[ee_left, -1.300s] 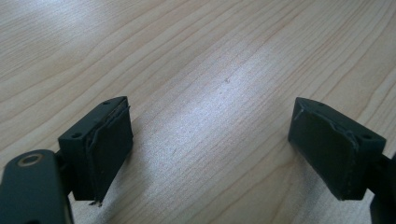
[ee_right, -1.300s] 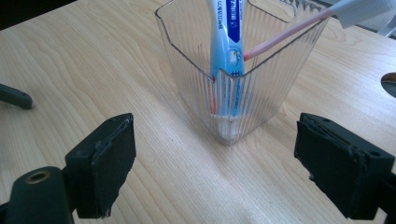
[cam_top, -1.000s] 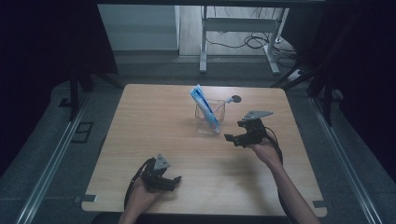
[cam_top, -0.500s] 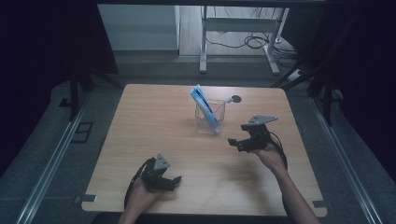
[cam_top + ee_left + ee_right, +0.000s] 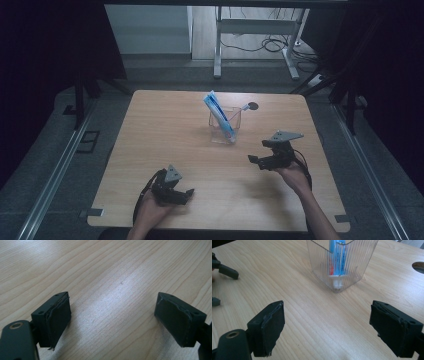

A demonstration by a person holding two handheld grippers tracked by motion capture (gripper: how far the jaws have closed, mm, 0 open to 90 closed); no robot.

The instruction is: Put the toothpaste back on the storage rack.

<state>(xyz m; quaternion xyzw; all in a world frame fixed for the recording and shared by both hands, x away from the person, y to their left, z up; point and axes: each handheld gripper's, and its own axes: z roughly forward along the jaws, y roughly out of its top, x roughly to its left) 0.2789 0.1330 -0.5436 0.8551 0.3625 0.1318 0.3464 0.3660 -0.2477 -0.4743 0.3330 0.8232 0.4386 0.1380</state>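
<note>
Now your right tool (image 5: 256, 161) hangs above the tabletop (image 5: 150, 130), jaws wide apart with nothing between them, at about 4 o'clock from the clear ribbed cup (image 5: 225, 125). That cup stands near the tabletop's far middle, with a blue tube (image 5: 218, 114) leaning inside it. Your left tool (image 5: 186, 194) sits low at 7 o'clock from the cup, well apart from it, jaws spread and empty.

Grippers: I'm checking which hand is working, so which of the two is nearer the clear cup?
The right gripper, its open jaws facing the cup; the left gripper sits by the table's near edge.
</note>
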